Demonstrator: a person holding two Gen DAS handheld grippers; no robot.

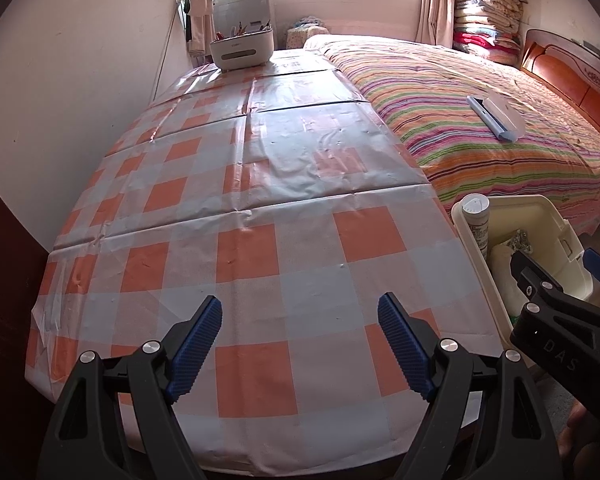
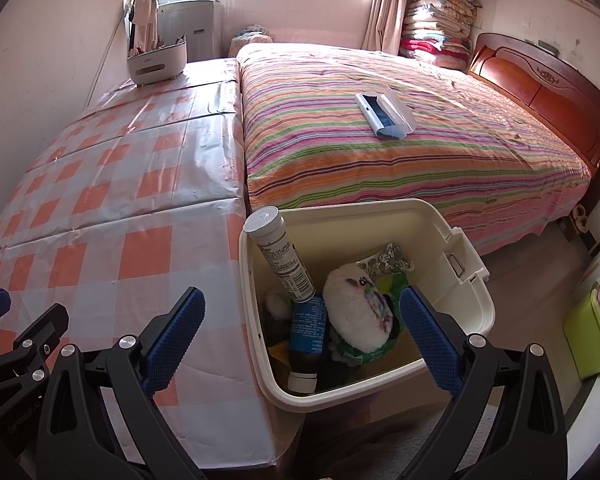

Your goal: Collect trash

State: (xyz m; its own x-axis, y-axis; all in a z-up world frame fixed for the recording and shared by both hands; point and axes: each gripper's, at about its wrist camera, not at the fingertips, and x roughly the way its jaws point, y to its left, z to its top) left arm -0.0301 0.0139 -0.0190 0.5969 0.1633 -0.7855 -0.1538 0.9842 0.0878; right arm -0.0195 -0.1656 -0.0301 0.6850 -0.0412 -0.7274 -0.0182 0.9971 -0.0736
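Observation:
A cream plastic bin (image 2: 452, 304) stands beside the checked table (image 2: 100, 216), against the foot of the bed. Inside it lie a white tube (image 2: 280, 256), a blue-labelled bottle (image 2: 308, 328), a white fluffy lump (image 2: 356, 308), crumpled foil (image 2: 388, 260) and a green wrapper (image 2: 396, 284). My right gripper (image 2: 302, 338) hovers open over the bin, nothing between its pads. My left gripper (image 1: 300, 344) is open above the bare tablecloth (image 1: 260, 200), holding nothing. The bin (image 1: 540, 208) and the right gripper (image 1: 560, 270) show at the right of the left wrist view.
A white caddy (image 1: 242, 50) sits at the table's far end near the window. The striped bed (image 2: 400, 152) carries a white and blue flat object (image 2: 384, 114). A wooden headboard (image 2: 540, 92), stacked quilts (image 2: 440, 28) and a green box (image 2: 588, 332) lie to the right.

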